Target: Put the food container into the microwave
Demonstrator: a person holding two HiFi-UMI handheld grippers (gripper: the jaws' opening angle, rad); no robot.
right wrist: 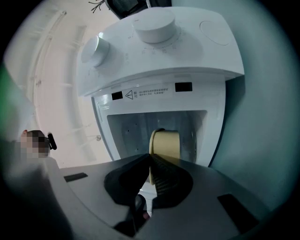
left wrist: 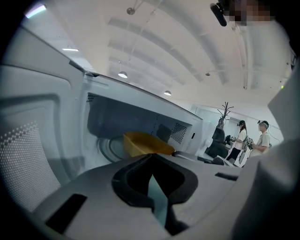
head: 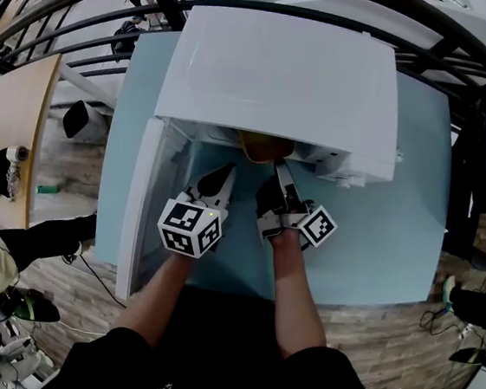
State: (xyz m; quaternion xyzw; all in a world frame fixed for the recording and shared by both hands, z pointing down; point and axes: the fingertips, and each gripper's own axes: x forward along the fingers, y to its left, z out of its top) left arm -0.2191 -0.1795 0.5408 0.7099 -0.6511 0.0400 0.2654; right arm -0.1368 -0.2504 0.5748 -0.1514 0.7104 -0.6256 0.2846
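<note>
The white microwave (head: 283, 72) stands on a blue table (head: 385, 249) with its door (head: 139, 212) swung open to the left. The yellow food container (head: 264, 149) sits partly inside the cavity mouth. My right gripper (head: 279, 169) is shut on its near rim. In the right gripper view the container (right wrist: 168, 143) stands edge-on between the jaws of my right gripper (right wrist: 151, 164), with the cavity behind it. My left gripper (head: 224, 175) hovers just left of the container, shut and empty. In the left gripper view the container (left wrist: 146, 143) lies in the cavity beyond my left gripper (left wrist: 151, 156).
Two round knobs (right wrist: 153, 21) sit on the microwave's control panel. The open door's inner face (left wrist: 28, 150) stands close on my left side. Railings and a wooden desk (head: 10, 137) lie beyond the table. Two people (left wrist: 241, 137) stand far off.
</note>
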